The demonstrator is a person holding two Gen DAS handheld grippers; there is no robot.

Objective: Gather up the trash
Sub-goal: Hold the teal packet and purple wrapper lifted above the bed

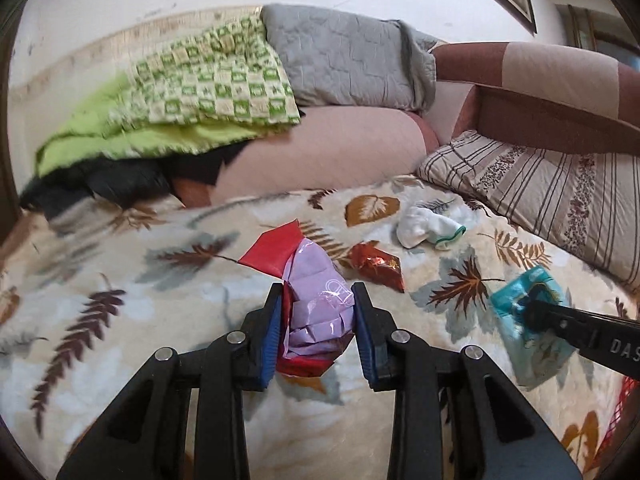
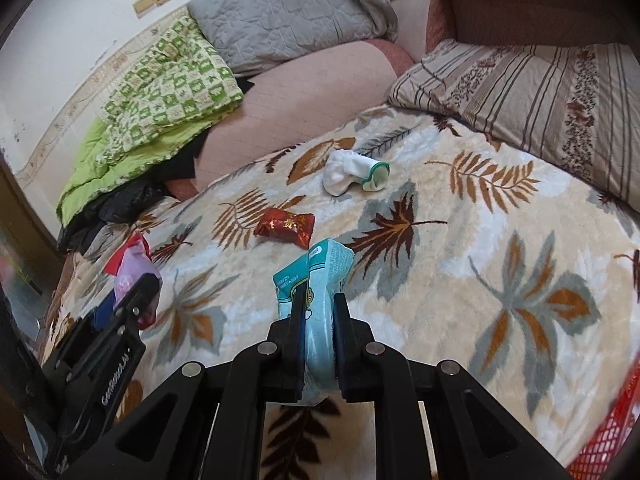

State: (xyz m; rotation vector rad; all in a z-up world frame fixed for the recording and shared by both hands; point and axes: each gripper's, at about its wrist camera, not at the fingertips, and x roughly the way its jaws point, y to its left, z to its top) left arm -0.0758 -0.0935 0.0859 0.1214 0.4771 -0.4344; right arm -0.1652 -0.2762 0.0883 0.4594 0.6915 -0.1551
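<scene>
Open bed [image 2: 460, 240] lower right; left gripper [image 1: 314, 320] clamps crumpled lilac-red wrapper [image 1: 316, 304], right gripper [image 2: 318, 320] grasps teal packet [image 2: 320, 276].

- Leaf-patterned blanket [image 2: 460, 240] spread underneath and ahead, covering the bed.
- White sock with green cuff [image 2: 354, 176] lying ahead on the blanket, slightly to the right.
- Striped pillow [image 2: 520, 92] far right, on the blanket's edge.
- Grey quilted pillow [image 2: 280, 16] far ahead, against the wall.
- Green checked quilt [image 2: 160, 92] bunched up ahead left.
- Dark garment [image 2: 112, 212] below the quilt, left.
- Red mesh basket [image 2: 608, 432] at near right, partly out of frame.
</scene>
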